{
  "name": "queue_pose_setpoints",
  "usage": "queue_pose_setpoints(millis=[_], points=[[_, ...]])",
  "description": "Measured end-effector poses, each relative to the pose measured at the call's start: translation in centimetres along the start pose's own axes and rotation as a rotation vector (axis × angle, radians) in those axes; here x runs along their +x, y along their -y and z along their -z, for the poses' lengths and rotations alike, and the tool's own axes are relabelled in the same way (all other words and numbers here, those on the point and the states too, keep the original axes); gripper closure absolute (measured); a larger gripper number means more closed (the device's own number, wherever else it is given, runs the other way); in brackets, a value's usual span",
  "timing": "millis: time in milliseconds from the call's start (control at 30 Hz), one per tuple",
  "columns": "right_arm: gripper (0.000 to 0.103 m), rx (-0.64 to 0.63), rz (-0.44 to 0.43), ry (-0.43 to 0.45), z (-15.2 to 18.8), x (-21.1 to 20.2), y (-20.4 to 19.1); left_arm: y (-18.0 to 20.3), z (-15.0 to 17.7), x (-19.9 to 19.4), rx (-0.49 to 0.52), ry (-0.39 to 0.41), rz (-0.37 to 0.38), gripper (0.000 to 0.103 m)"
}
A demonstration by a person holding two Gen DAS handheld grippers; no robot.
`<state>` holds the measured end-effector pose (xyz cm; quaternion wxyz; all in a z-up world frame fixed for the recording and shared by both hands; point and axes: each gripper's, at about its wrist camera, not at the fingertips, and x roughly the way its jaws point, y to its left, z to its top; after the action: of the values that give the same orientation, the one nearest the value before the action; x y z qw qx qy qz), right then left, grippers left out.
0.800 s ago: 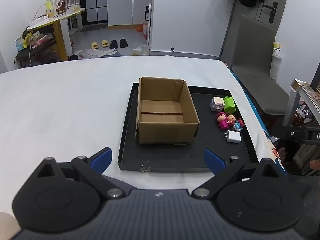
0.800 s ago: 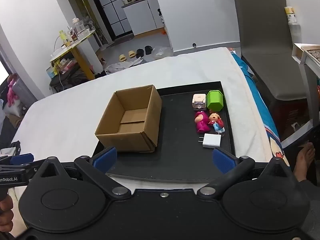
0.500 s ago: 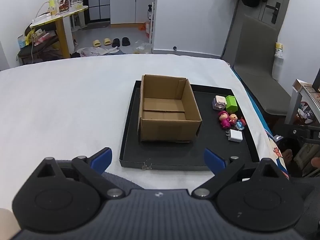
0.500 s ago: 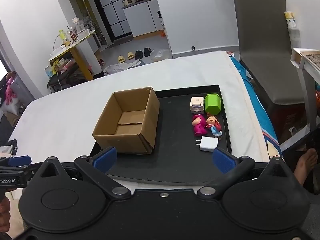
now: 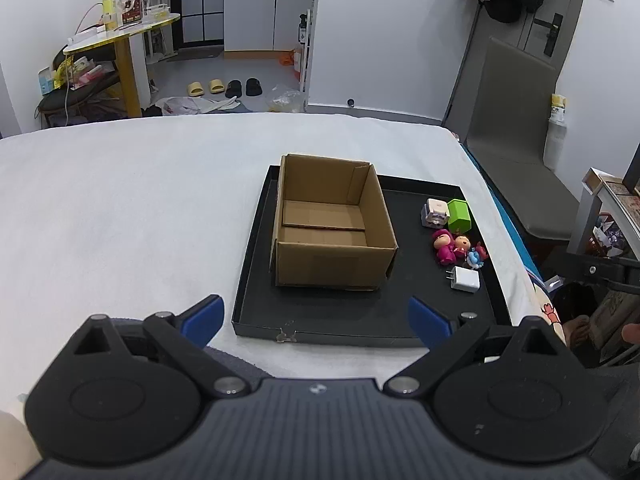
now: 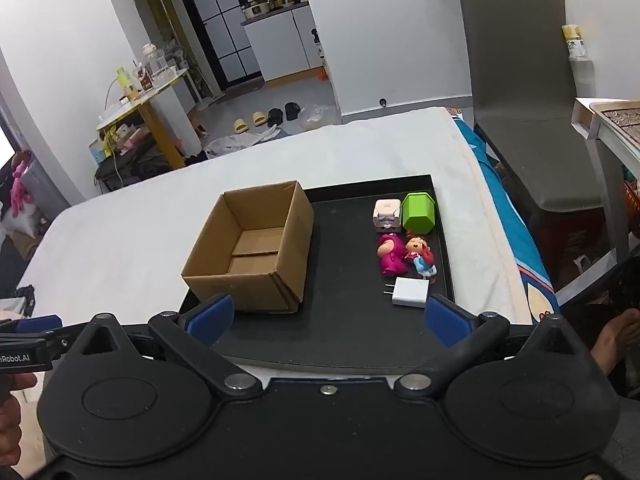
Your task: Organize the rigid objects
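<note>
An open, empty cardboard box stands on the left part of a black tray on a white bed. To the box's right on the tray lie a white cube toy, a green block, a magenta figure, a small doll and a white charger. They also show in the left wrist view: the charger and the green block. My left gripper is open and empty before the tray's near edge. My right gripper is open and empty over the tray's near edge.
The white bed spreads to the left of the tray. A grey chair stands past the bed's right edge, with a side table beside it. A yellow table and shoes are on the floor beyond.
Both grippers have moved a little closer to the tray. The right gripper's tips are now over its near edge. The objects have not moved.
</note>
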<state>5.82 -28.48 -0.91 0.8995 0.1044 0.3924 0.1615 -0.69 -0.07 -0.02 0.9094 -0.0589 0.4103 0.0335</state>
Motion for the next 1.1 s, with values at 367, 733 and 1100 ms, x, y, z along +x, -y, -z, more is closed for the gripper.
queue_pose_setpoints(millis=[367, 733, 1100], points=[[0.000, 0.006, -0.008, -0.007, 0.7, 0.1, 0.4, 0.4, 0.1, -0.3, 0.012, 0.005, -0.003, 0.005], [0.000, 0.000, 0.002, 0.001, 1.0, -0.3, 0.6, 0.9, 0.4, -0.8, 0.019, 0.016, 0.002, 0.005], [0.000, -0.011, 0.014, 0.002, 1.1, -0.9, 0.6, 0.9, 0.6, -1.1, 0.008, 0.017, 0.009, 0.005]])
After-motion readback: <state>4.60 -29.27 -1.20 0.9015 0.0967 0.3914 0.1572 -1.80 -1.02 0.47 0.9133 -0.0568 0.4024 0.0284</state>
